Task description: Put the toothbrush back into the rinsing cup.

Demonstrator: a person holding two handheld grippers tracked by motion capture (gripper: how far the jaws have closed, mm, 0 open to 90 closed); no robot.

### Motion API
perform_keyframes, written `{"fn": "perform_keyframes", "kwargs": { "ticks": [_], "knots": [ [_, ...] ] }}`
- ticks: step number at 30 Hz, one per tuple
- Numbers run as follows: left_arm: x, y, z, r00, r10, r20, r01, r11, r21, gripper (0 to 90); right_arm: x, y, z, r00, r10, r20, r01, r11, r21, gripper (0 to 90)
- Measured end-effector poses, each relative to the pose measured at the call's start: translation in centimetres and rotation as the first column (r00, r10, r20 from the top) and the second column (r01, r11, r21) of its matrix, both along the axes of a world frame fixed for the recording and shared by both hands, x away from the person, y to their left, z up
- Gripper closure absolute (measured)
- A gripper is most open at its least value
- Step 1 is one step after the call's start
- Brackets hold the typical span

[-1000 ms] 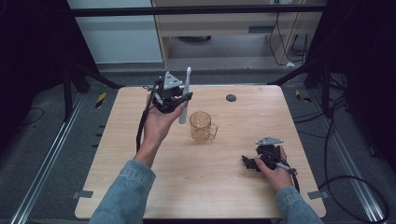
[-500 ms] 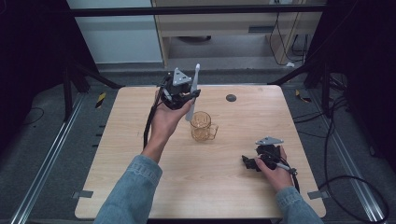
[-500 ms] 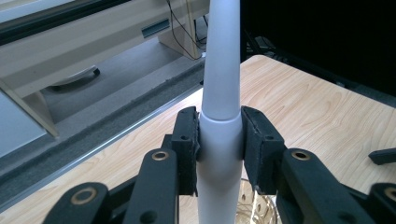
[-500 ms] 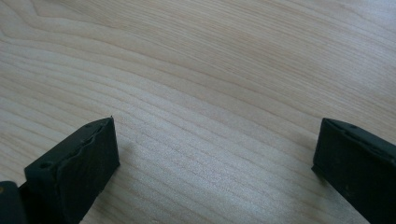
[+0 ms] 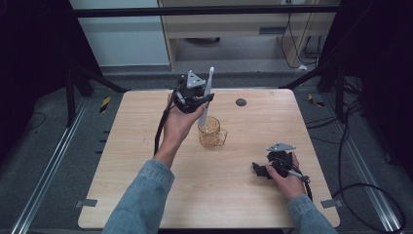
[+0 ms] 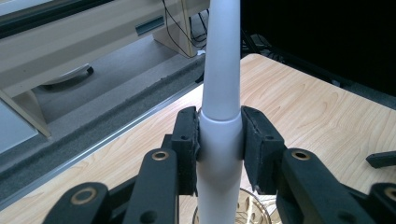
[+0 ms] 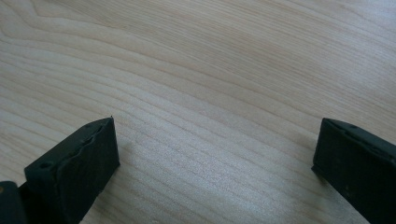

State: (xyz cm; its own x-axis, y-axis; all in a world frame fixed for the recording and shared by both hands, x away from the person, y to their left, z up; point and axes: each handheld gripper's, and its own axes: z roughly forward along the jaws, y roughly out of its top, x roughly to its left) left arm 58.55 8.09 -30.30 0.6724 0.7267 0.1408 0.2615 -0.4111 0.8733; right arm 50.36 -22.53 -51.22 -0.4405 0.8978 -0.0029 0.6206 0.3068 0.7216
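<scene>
High view: the left gripper [image 5: 200, 99] clamps a grey-white rod [image 5: 207, 96] nearly upright above the glass mug [image 5: 211, 132] mid-table. The right gripper [image 5: 265, 169] rests on the table [image 5: 122, 161], jaws apart, holding nothing.

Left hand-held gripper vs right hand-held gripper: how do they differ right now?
The left hand-held gripper is shut on a pale grey tapered utensil; the right hand-held gripper is open, with nothing between its jaws. The left is held up above the amber glass mug; the right sits low over the wooden table, near its right edge. Both have black jaws and a grey three-cornered top plate.
</scene>
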Motion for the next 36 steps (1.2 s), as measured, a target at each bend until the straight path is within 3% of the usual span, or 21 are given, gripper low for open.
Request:
{"fn": "perform_keyframes", "kwargs": {
  "ticks": [9,11,16,20,27,36],
  "knots": [
    [0.3,-0.7,-0.8,0.9999,-0.013,-0.01,0.014,0.9998,0.014,67.9,0.0,0.0,0.0,1.0,0.0,0.0,0.0,1.0,0.0,0.3],
    [0.4,-1.3,-1.3,0.9997,-0.021,-0.016,0.021,0.9992,0.034,67.8,0.0,0.0,0.0,1.0,0.0,0.0,0.0,1.0,0.0,0.3],
    [0.7,-1.9,-2.5,0.9989,-0.033,-0.033,0.034,0.9989,0.031,67.9,0.0,0.0,0.0,1.0,0.001,0.003,-0.001,1.0,0.0,0.3],
    [1.0,-2.1,-3.1,0.9986,-0.029,-0.044,0.03,0.9992,0.027,67.9,0.0,0.0,0.0,1.0,0.001,0.002,-0.001,1.0,-0.001,0.3],
    [1.6,-2.4,-5.1,0.9966,-0.023,-0.079,0.028,0.9981,0.056,67.8,0.0,0.0,0.0,1.0,0.002,0.003,-0.002,1.0,0.0,0.3],
    [1.9,-2.4,-6.5,0.9948,-0.016,-0.101,0.024,0.9969,0.074,67.8,0.0,0.0,0.0,1.0,0.002,0.004,-0.002,1.0,-0.003,0.3]
  ]
}}
